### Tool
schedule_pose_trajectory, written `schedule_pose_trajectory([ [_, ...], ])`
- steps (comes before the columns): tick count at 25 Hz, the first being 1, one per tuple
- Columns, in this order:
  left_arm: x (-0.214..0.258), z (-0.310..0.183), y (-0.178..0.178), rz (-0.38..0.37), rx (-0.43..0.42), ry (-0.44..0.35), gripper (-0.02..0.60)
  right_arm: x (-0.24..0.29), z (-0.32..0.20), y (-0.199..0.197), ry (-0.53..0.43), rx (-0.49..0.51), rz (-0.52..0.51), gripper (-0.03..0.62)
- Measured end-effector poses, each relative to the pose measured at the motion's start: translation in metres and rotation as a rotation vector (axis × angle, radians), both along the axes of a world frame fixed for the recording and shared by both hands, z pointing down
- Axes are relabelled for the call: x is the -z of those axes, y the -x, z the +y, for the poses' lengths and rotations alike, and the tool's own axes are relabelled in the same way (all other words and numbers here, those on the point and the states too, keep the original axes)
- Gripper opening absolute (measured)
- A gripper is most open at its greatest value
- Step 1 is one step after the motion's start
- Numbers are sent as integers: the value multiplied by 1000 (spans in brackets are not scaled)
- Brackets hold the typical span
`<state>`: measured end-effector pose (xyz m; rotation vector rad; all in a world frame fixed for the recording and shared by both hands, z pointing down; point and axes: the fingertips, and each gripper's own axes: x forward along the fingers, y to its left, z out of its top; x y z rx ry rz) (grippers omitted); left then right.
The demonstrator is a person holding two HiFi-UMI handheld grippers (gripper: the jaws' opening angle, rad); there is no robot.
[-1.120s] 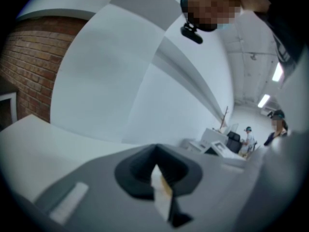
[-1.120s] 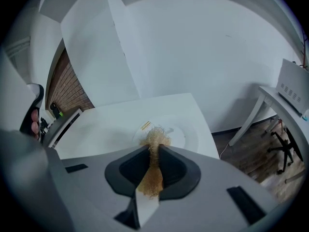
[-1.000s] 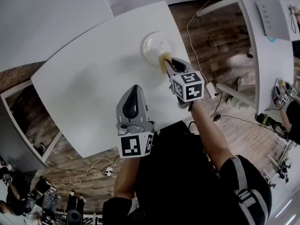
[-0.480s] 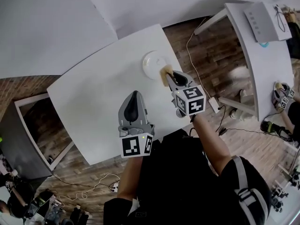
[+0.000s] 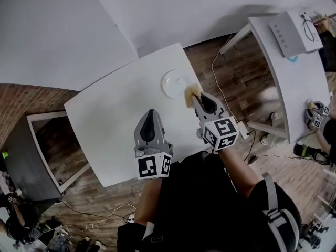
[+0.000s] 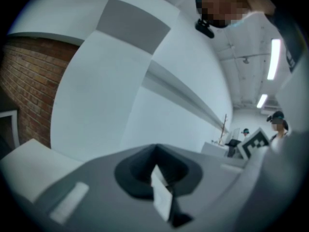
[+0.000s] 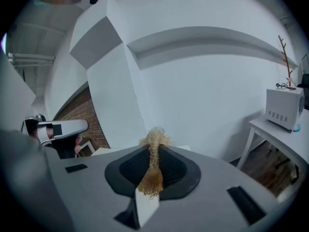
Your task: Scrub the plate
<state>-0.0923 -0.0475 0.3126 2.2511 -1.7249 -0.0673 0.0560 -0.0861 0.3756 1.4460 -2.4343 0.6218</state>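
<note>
A white plate point(image 5: 173, 83) lies near the far right edge of the white table point(image 5: 113, 125). My right gripper point(image 5: 195, 96) is shut on a tan fibrous scrubber point(image 5: 190, 95), held just off the plate's right rim, lifted above the table. In the right gripper view the scrubber point(image 7: 153, 156) is pinched between the jaws and pokes out past them. My left gripper point(image 5: 149, 115) is shut with nothing in it, raised above the table's middle. The left gripper view looks at the wall; its jaws are closed together.
A second white table point(image 5: 294, 62) with a white microwave point(image 5: 294, 33) stands to the right. Cables point(image 5: 218, 72) run over the wooden floor between the tables. A dark cabinet point(image 5: 31, 156) stands left of the table. Another person's gripper point(image 5: 315, 112) shows at the far right.
Both grippers have lifted and drawn back from the table. The right gripper with the scrubber has come off the plate's near rim and now sits beside it.
</note>
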Motion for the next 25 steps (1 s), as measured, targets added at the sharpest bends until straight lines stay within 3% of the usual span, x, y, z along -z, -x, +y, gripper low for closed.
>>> schedule_pose_trajectory([
  [10, 11, 16, -7, -22, 8, -25, 3, 45, 44, -2, -142, 9, -55, 51],
  [17, -1, 28, -13, -41, -1, -5, 3, 37, 63, 5, -135, 47, -53, 51],
  [25, 8, 27, -17, -50, 9, -33, 3, 38, 62, 9, -147, 61, -36, 49],
])
